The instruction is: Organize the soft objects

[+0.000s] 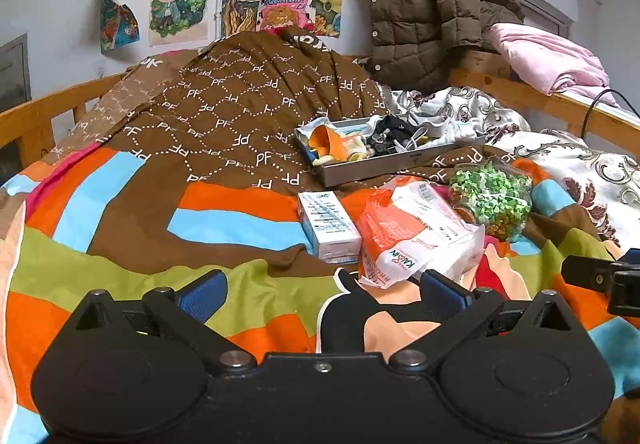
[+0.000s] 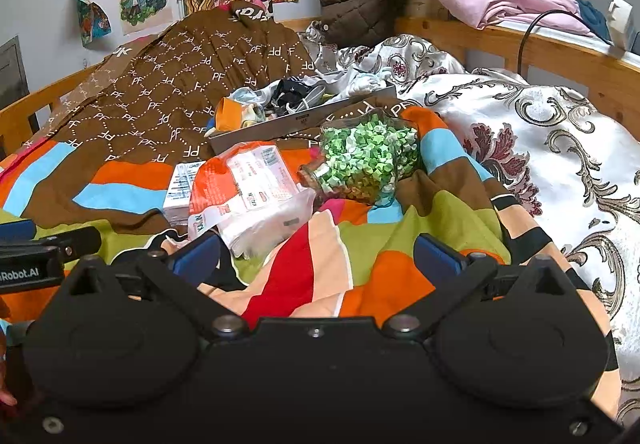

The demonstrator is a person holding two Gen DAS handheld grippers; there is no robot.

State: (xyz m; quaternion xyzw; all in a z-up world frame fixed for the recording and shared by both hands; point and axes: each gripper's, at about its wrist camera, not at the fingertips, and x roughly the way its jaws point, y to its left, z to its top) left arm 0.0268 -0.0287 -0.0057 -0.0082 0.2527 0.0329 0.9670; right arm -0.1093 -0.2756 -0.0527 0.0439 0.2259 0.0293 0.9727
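A grey tray [image 1: 384, 164] holding socks and small soft items, one orange [image 1: 332, 142], sits on the brown PF-print quilt; it also shows in the right wrist view [image 2: 256, 134]. In front of it lie an orange-and-white tissue pack [image 1: 412, 232] [image 2: 248, 188], a small white carton [image 1: 328, 228] [image 2: 180, 188] and a jar of green paper stars [image 1: 492, 200] [image 2: 364, 164]. My left gripper [image 1: 320, 290] is open and empty just before the tissue pack. My right gripper [image 2: 316, 260] is open and empty over the striped quilt, below the tissue pack and jar.
A colourful striped quilt [image 1: 120, 244] covers the bed. A white floral blanket [image 2: 540, 148] lies at the right. A brown puffer jacket [image 1: 424, 4] and pink bedding [image 1: 552, 60] sit on the wooden bed rail [image 1: 560, 100]. Posters hang on the wall.
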